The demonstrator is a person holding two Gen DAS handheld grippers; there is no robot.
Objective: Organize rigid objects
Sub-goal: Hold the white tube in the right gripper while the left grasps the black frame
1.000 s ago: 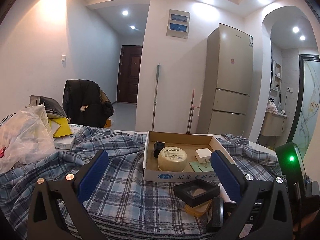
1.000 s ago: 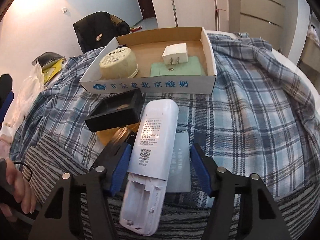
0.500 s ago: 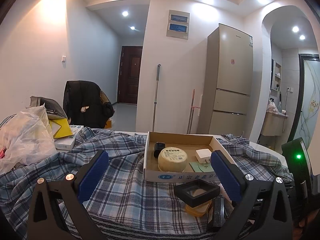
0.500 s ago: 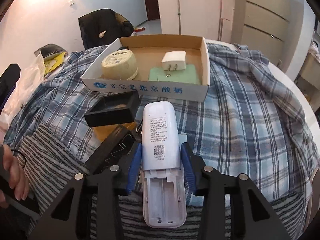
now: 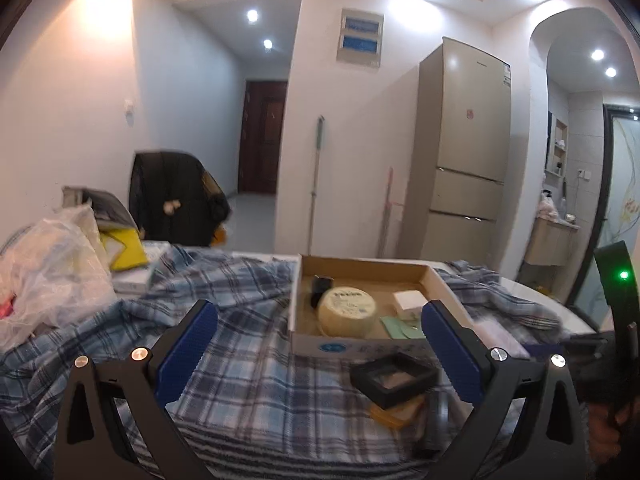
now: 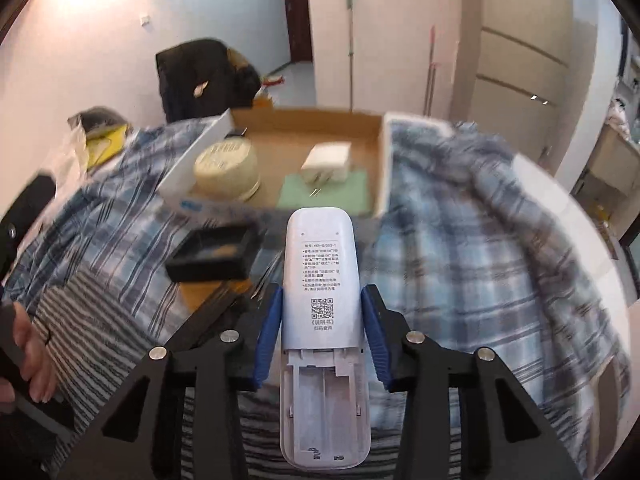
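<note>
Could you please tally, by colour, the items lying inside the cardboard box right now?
Inside the cardboard box:
Cream or yellowish: 1, round tub
White: 1, plug adapter
Green: 1, flat card
Black: 1, small item at the back
Total: 4

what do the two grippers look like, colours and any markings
Both match: the left gripper and right gripper have black angular plastic arms, silver round bolts at the joints, and fingers lined with ribbed blue pads. A black upright part beside the left one carries a green light.
</note>
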